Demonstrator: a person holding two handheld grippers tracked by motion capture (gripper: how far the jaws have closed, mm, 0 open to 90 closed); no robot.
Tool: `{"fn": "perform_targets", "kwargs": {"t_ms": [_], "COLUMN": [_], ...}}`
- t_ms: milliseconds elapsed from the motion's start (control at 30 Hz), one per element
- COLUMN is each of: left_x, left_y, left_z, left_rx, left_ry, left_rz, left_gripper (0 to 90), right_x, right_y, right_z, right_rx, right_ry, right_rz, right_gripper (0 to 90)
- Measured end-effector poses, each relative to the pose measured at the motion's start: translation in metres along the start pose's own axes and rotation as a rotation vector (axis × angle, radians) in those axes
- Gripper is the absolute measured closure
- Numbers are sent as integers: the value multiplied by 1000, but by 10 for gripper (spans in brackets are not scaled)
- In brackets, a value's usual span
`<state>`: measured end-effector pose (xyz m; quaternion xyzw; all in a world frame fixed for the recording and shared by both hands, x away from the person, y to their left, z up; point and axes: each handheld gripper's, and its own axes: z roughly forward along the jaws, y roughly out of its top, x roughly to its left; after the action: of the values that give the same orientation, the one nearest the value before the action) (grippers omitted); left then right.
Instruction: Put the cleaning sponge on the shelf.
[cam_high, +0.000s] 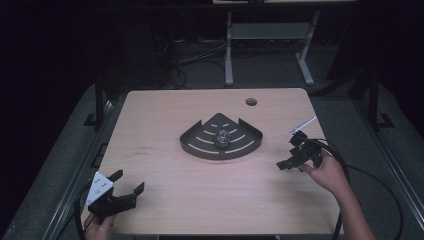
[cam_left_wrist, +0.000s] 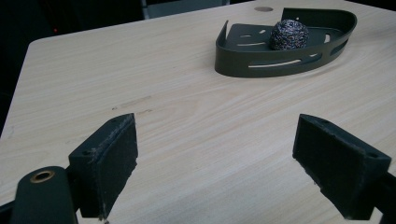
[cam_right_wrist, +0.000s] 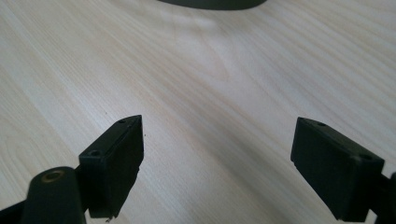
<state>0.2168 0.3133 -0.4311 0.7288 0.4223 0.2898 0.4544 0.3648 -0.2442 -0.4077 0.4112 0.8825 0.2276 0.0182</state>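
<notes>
A dark fan-shaped metal tray (cam_high: 200, 145) (cam_left_wrist: 243, 65) with slotted floor lies at the middle of the wooden table. A ball of steel wool (cam_high: 222, 137) (cam_left_wrist: 289, 34) rests inside it. My left gripper (cam_high: 129, 183) (cam_left_wrist: 215, 158) hovers open near the table's front left corner, far from the tray, with nothing between its jaws. My right gripper (cam_high: 290, 151) (cam_right_wrist: 217, 161) is open too, low over the bare tabletop to the right of the tray, whose curved edge (cam_right_wrist: 210, 3) shows at the top of the right gripper view.
The table (cam_high: 165, 115) has a round cable hole (cam_high: 251, 102) near its far edge. A thin white stick (cam_high: 301, 126) lies close to the right edge. Beyond the table stands a grey metal frame (cam_high: 270, 35) on dark floor.
</notes>
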Motion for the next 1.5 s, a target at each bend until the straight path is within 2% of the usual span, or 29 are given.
{"fn": "perform_targets", "kwargs": {"t_ms": [833,1500], "left_x": [-2,-2], "left_y": [0,-1], "left_z": [1,1], "left_rx": [4,6], "left_ry": [-3,-4], "left_rz": [7,10], "left_gripper": [133,132], "right_x": [3,17], "right_y": [-37,-67], "right_z": [-5,-5], "right_rx": [-18,-49], "right_ry": [-5,3], "right_rz": [4,9], "right_gripper": [169,169]}}
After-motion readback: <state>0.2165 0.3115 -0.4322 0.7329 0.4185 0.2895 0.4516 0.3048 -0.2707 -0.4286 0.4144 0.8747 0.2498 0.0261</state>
